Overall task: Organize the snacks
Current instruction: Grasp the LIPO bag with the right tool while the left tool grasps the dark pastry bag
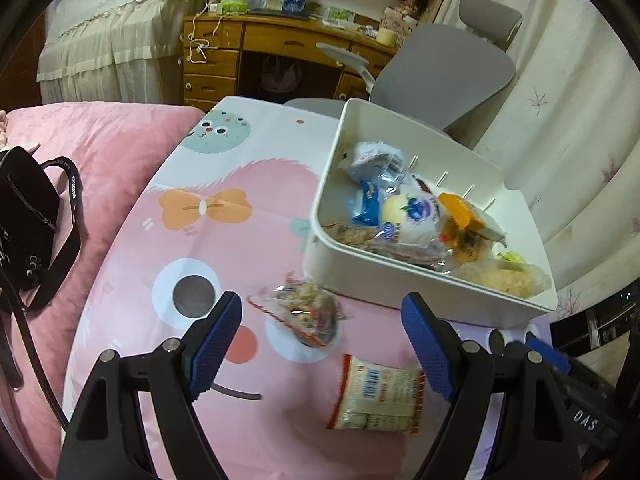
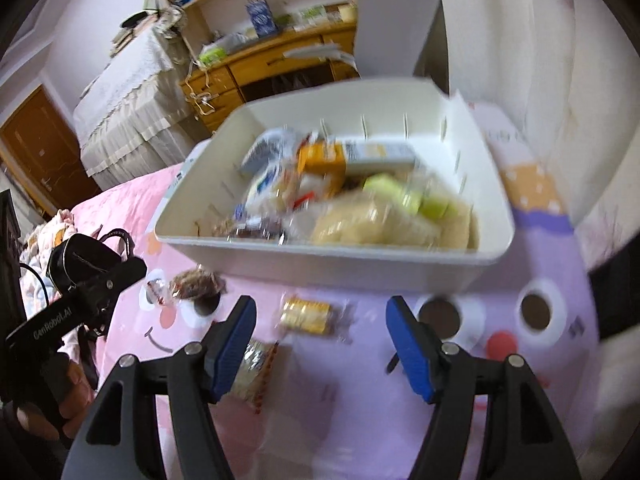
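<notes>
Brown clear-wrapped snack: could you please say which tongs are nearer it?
Left. Brown snack lies just ahead of left tongs; right tongs sit farther off to its right.

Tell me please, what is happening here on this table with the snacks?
A person holds a gripper in each hand and is sorting snacks into a white bin, which already holds many packets. Both grippers are open and empty. The left gripper hangs over a clear packet of mixed snack and a pale packet with red edges. The right gripper hangs over a small yellow packet. These packets still lie on the table cloth outside the bin.
</notes>
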`<state>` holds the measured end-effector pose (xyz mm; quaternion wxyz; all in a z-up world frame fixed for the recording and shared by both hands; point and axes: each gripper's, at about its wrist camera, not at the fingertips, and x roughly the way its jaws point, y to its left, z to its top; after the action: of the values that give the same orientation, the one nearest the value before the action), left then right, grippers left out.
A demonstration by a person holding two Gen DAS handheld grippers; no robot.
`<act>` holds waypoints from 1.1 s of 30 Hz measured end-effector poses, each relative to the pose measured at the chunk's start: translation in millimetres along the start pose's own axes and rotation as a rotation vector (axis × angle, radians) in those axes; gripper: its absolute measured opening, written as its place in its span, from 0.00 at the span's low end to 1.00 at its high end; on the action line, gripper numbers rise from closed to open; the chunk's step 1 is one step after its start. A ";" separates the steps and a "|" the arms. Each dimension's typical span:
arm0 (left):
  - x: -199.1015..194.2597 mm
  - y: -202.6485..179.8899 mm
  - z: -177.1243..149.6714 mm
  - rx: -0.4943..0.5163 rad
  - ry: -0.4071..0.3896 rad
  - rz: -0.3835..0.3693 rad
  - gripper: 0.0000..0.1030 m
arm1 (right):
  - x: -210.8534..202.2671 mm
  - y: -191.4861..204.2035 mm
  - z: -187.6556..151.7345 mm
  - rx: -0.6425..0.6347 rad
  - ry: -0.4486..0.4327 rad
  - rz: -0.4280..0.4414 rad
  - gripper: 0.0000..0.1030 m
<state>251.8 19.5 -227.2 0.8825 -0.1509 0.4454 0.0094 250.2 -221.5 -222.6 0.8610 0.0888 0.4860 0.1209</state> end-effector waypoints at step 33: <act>106.8 14.6 30.1 0.324 0.392 -0.134 0.87 | 72.1 58.2 -67.2 0.489 0.279 -0.204 0.84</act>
<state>337.6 29.1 -298.4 0.7905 -0.0359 0.5928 -0.1498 221.4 -142.3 -300.1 0.7467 0.2268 0.6207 -0.0759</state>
